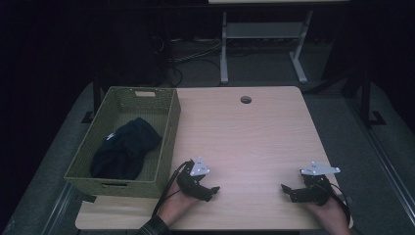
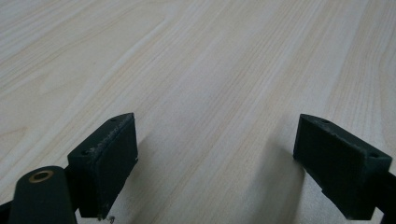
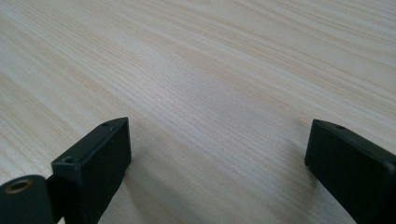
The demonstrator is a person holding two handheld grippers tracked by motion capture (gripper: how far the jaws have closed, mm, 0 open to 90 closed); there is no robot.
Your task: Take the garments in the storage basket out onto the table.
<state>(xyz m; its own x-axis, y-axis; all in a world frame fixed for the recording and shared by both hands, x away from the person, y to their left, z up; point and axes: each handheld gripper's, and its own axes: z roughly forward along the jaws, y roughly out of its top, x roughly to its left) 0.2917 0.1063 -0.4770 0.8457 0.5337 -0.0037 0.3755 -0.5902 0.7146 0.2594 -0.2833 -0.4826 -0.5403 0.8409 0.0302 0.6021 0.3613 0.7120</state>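
The dark cloth (image 1: pixel 125 148) lies in the basket (image 1: pixel 169 142) up-left of the left gripper (image 1: pixel 208 191), the nearer one; both it and the right gripper (image 1: pixel 288 192) gape empty.

Bench (image 1: pixel 254 142): light wood-grain top, with a round cable hole (image 1: pixel 245 100) near its far edge, about mid-width. Behind the bench, on the grey floor (image 1: pixel 264 68), stands the white metal leg frame (image 1: pixel 230 49) of a second desk; its two uprights end in feet on the floor. Black cables (image 1: pixel 188 56) lie looped on the floor left of that frame. Dark rails (image 1: pixel 386 161) run along the floor at the right side of the bench. The background beyond is too dark to make out anything.
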